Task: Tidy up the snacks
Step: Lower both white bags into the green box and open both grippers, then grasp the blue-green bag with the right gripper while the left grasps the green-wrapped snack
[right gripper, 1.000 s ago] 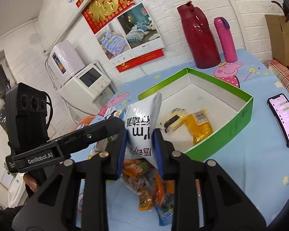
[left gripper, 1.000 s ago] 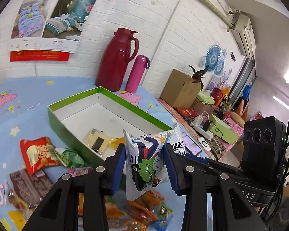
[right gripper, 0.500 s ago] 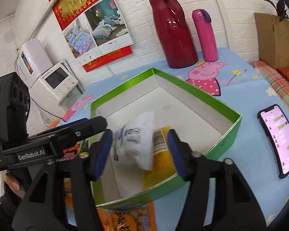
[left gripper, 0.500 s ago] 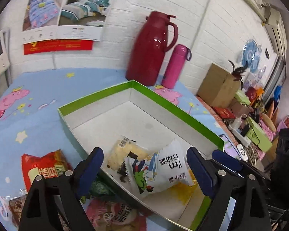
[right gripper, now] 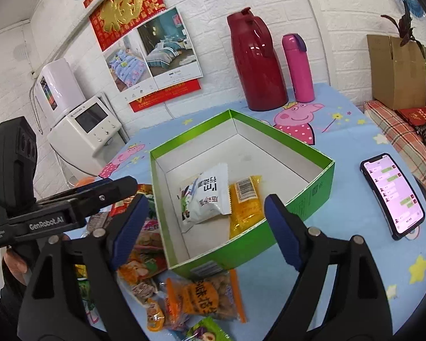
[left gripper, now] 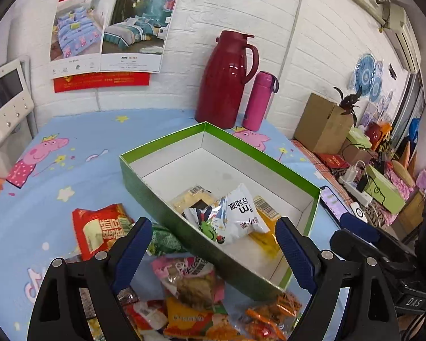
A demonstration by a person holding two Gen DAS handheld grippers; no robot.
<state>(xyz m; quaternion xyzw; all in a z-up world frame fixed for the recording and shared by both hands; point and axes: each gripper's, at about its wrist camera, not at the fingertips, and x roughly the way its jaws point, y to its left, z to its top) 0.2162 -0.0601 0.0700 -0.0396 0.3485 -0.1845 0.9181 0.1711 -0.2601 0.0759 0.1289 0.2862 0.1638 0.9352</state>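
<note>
The blue cartoon tablecloth (left gripper: pixel 79 170) fills the floor of both views, and on it sits the green box (right gripper: pixel 312 196), open-topped, walls upright. And there it is: the white snack bag (right gripper: pixel 206 196), pinched between both grippers a second ago, now lies flat inside the box, partly over a pale packet (left gripper: pixel 190 197) and against the yellow packet (right gripper: pixel 245 201). That's one more snack filed, three in the box by my count.

Both tools are free now. The left gripper (left gripper: pixel 213 248) hangs with its jaws spread wide and nothing between them, near the box's near wall; the right gripper (right gripper: pixel 206 227) is likewise wide open and empty.

Plenty left, I'd judge: the loose pile of packets (left gripper: pixel 190 289) lies outside the box just beside its near wall, the red packet (left gripper: pixel 99 231) apart to the left.

Around the edges: a red jug (left gripper: pixel 227 79) and pink flask (left gripper: pixel 260 101) behind the box, well clear, and a lit phone (right gripper: pixel 392 196) right of it. The box wall itself stands between grippers and contents.
</note>
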